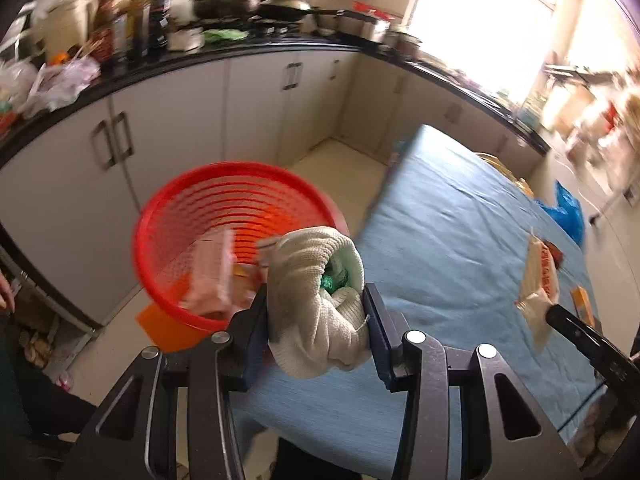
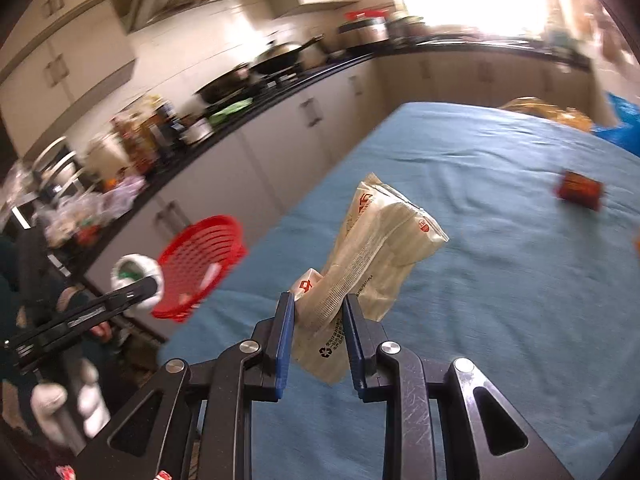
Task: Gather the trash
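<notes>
My left gripper [image 1: 316, 300] is shut on a crumpled white knit glove [image 1: 316, 312] with green inside, held at the table's left edge next to the red mesh basket [image 1: 240, 184]. The basket stands on the floor and holds pink and orange wrappers [image 1: 212, 280]. My right gripper [image 2: 318, 308] is shut on a beige paper bag with red print [image 2: 376, 248], held above the blue tablecloth [image 2: 500, 300]. The left gripper with the glove [image 2: 136, 276] and the basket [image 2: 200, 264] also show in the right wrist view. The bag [image 1: 538, 292] shows at the right of the left wrist view.
A small dark red packet [image 2: 578, 190] lies on the cloth at the right. An orange box [image 1: 582, 304] lies near the table's right side. A blue plastic bag [image 1: 564, 212] and a yellow bag [image 2: 548, 114] sit at the far edge. Cabinets [image 1: 160, 128] and a cluttered counter run behind.
</notes>
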`<state>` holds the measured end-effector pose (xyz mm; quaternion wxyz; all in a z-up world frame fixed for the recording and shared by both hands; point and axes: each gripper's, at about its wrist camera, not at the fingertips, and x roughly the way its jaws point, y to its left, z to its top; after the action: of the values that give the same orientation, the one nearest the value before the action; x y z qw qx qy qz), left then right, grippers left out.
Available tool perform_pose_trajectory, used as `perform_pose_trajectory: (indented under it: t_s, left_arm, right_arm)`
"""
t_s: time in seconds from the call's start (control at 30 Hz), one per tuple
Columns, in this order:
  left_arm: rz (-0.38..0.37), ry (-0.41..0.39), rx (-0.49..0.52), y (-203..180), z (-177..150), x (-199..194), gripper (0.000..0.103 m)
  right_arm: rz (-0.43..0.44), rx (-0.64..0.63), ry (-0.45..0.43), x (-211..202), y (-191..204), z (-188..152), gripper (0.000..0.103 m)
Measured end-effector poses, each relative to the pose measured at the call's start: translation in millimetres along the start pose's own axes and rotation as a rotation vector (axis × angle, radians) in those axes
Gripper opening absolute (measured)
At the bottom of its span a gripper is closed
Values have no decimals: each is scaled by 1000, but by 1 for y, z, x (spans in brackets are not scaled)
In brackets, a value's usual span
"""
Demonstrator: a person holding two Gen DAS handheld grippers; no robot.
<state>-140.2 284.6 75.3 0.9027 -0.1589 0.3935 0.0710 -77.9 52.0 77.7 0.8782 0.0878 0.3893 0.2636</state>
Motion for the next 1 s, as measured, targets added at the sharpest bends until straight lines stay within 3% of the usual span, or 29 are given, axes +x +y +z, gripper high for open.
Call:
perform_pose_trajectory:
  t_s: [0.33, 0.43, 0.57, 0.73, 0.83, 0.9, 1.0]
  left_arm:
    - [9, 7, -143, 85, 42, 43, 43]
    - [-12, 3, -166, 95, 50, 50, 52]
    - [-27, -19, -182, 103, 53, 48, 70]
    - [49, -25, -162, 98, 47, 39, 70]
    - [121, -72, -110, 85, 38, 29, 80]
    - [183, -80, -82, 75, 32, 28, 80]
    - [204, -80, -59, 63, 24, 25, 80]
  right_arm:
    - [212, -132, 106, 98, 102, 25, 27]
    - [298, -143, 128, 131, 124, 34, 30]
    - [292, -119, 150, 158, 129, 37, 40]
    - [247, -74, 162, 153, 108, 29, 43]
    - [191, -79, 126, 141, 95, 27, 54]
    - [155, -74, 123, 137, 86, 25, 54]
    - [150, -46, 133, 130, 74, 20, 54]
